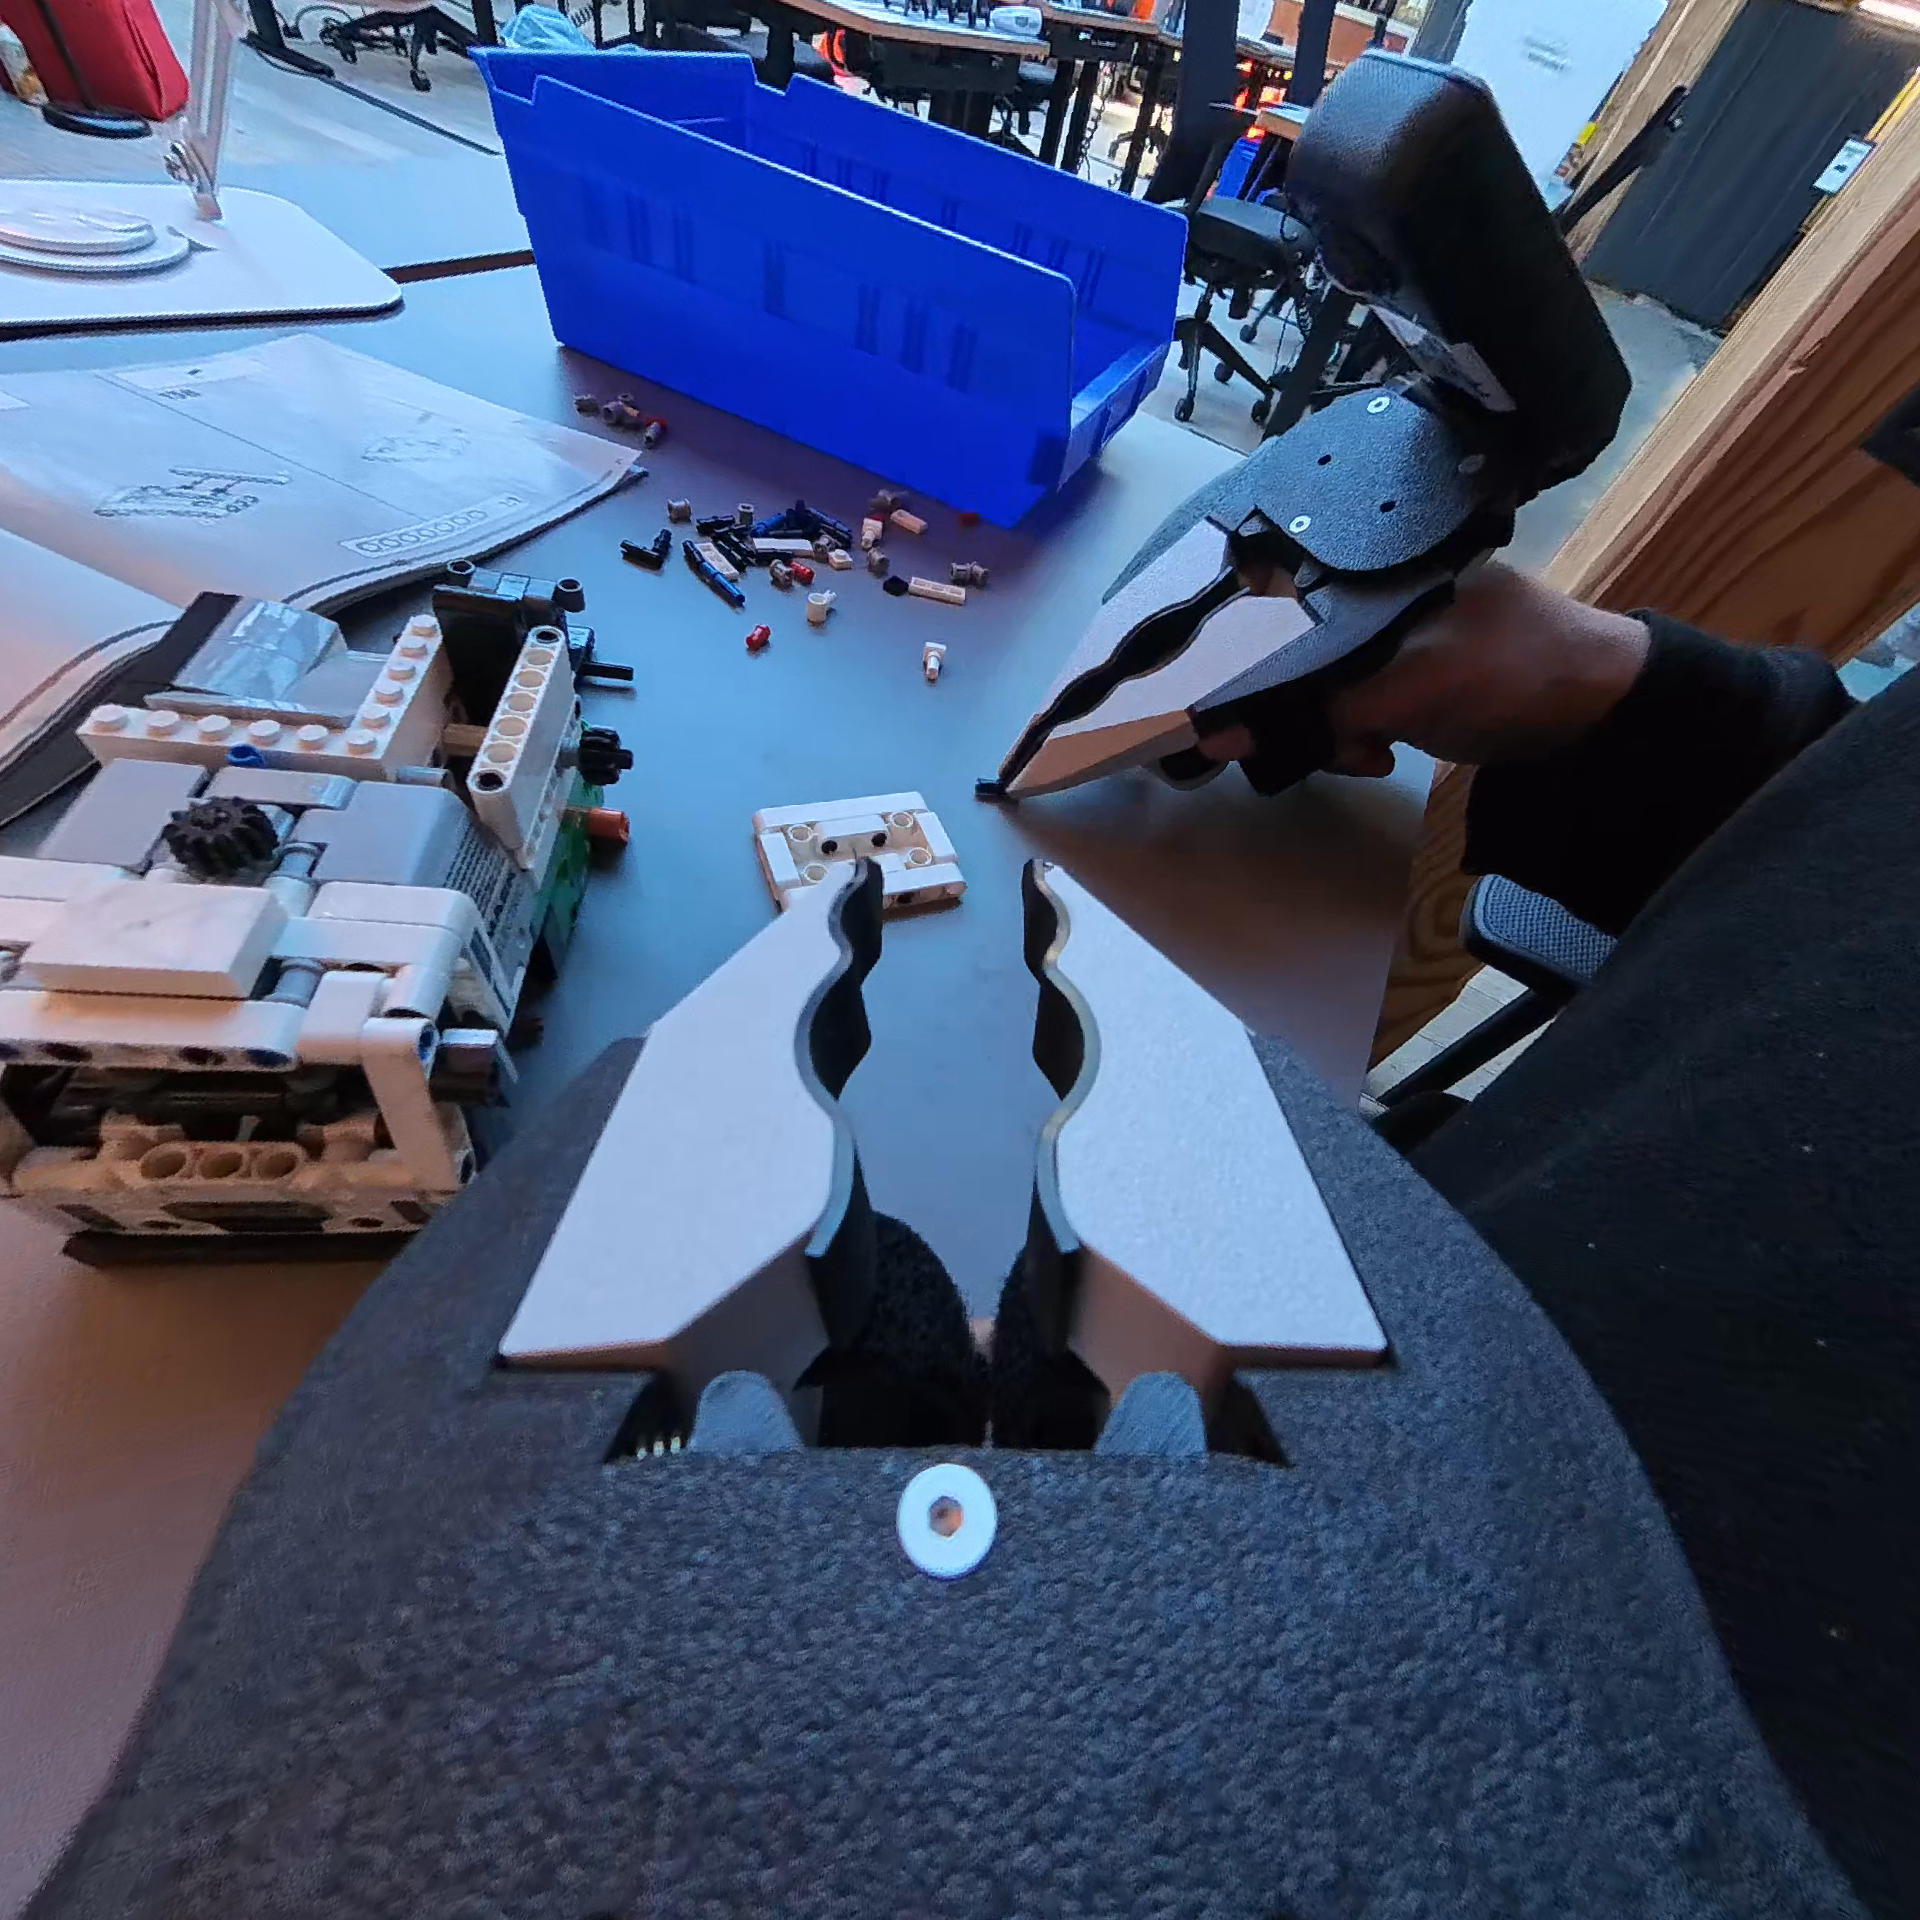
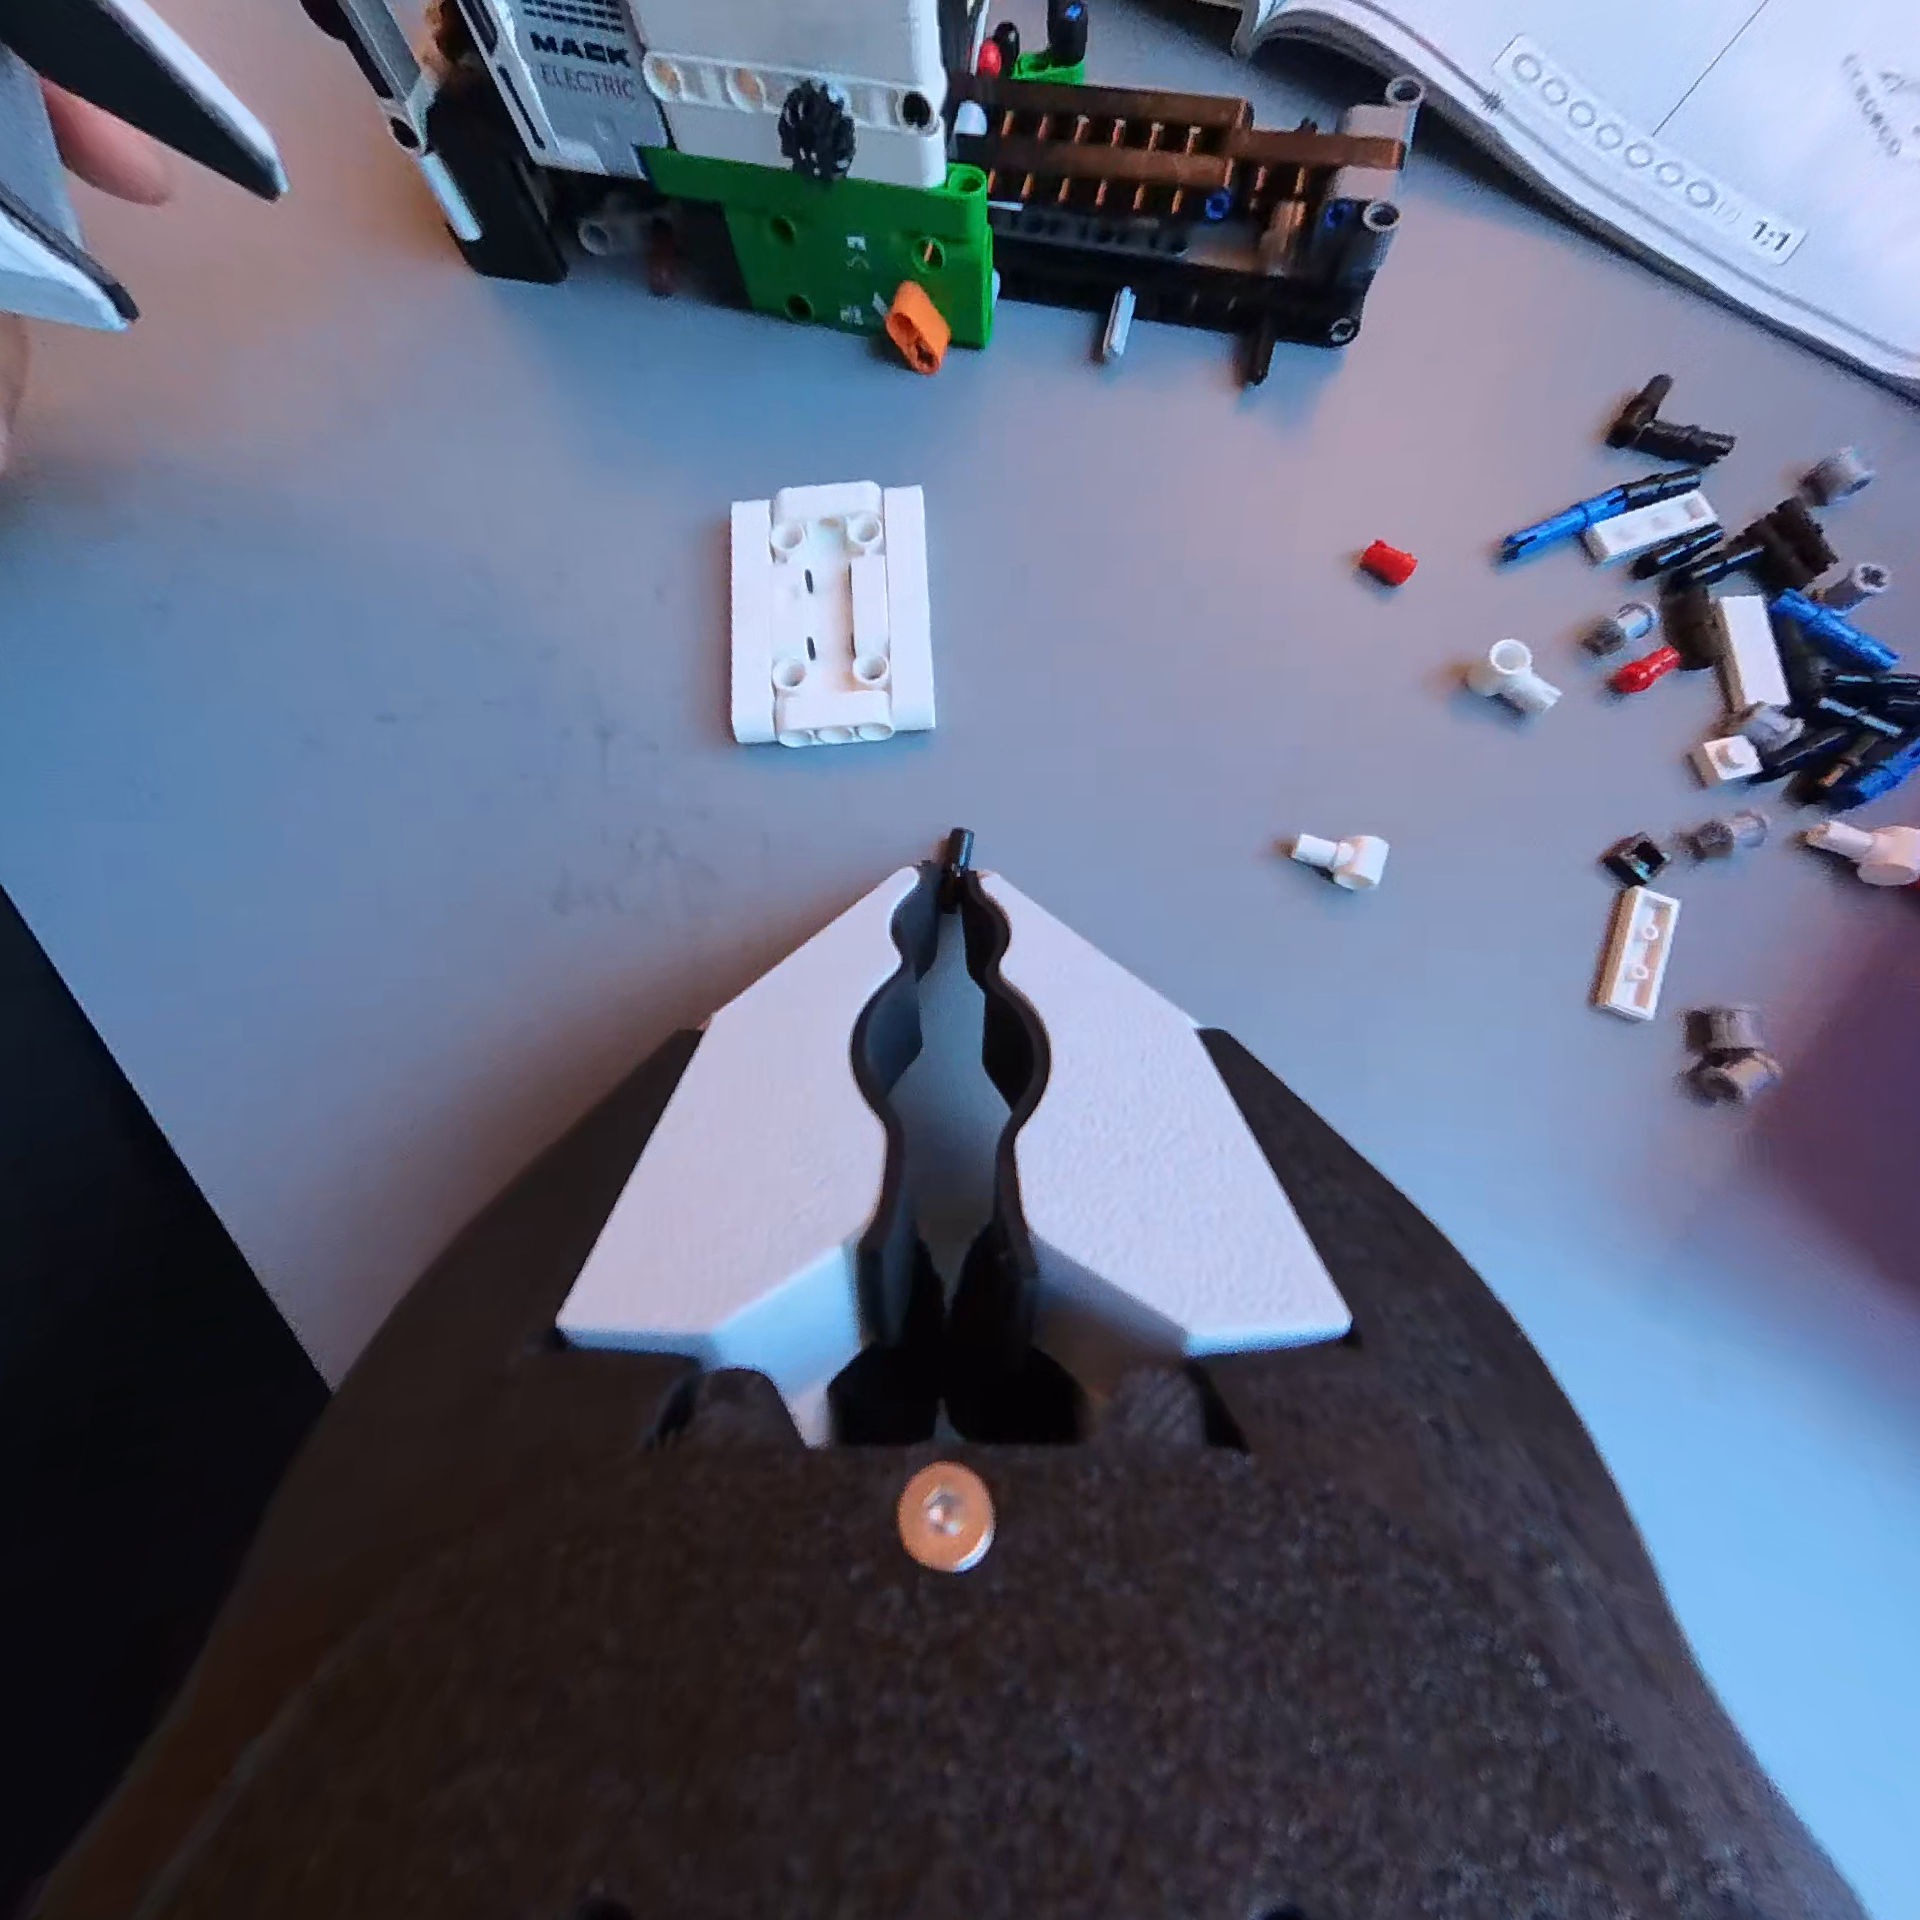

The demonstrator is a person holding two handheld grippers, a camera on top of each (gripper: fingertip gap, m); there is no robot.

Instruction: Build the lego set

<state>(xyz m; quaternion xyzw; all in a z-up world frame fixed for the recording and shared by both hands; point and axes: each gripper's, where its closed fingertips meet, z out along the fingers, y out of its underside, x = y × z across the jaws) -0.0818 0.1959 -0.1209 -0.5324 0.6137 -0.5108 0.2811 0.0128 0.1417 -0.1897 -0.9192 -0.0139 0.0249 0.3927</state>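
A white flat panel piece [image 1: 858,844] [image 2: 831,613] lies on the dark table. My left gripper [image 1: 951,883] is open and empty, its tips just in front of the panel's near edge. My right gripper [image 2: 956,878] is shut on a small black pin [image 2: 956,850], held low over the table near the panel. In the left wrist view the right gripper [image 1: 1013,784] holds the black pin [image 1: 987,788] at the table surface, to the right of the panel. The half-built truck model [image 1: 281,904] [image 2: 831,177] stands to the left.
A pile of small loose pins and connectors [image 1: 800,556] [image 2: 1756,665] lies beyond the panel. A blue bin [image 1: 831,291] stands at the back. An open instruction booklet [image 1: 260,468] [image 2: 1662,156] lies beside the truck. An office chair [image 1: 1538,935] is off the table's right edge. There is about 12 cm between the tips of the two grippers.
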